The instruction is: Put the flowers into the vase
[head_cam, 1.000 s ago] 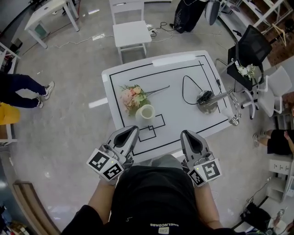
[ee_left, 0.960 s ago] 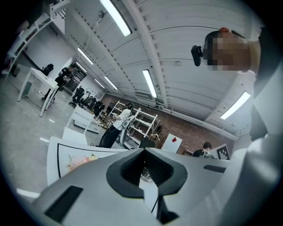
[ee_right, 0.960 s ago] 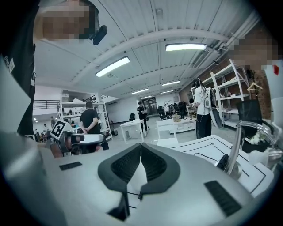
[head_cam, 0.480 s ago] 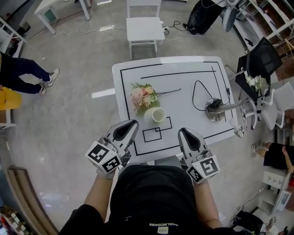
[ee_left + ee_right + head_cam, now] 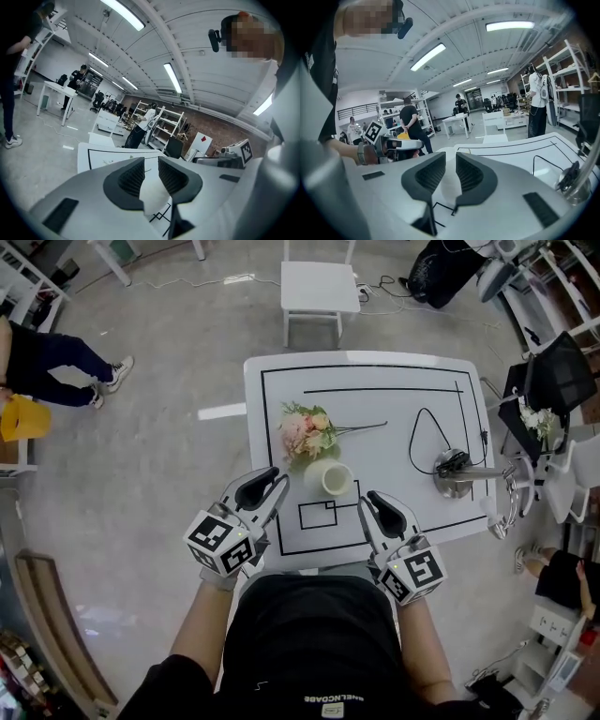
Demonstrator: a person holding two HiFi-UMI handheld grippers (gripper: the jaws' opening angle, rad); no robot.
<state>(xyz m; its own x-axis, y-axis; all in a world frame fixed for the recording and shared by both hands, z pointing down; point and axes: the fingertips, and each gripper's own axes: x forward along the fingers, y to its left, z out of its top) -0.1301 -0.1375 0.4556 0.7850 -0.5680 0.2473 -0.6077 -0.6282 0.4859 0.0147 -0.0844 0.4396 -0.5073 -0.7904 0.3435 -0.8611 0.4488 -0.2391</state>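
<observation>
Seen from above, I hold my left claw (image 5: 267, 491) and right claw (image 5: 373, 507) at lower centre, over the near edge of the white tabletop (image 5: 394, 390). Both have just been opening, and their jaws stand slightly apart, gripping nothing. At mid-frame, pink flowers (image 5: 307, 432) lie flat just beside the white vase (image 5: 330, 477).

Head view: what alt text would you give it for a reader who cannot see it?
Seen from above, a person holds the left gripper and right gripper at the near edge of a white table; both pairs of jaws have just been opening, nothing between them. Ahead, a white vase stands beside a pink bouquet lying on its side.
</observation>
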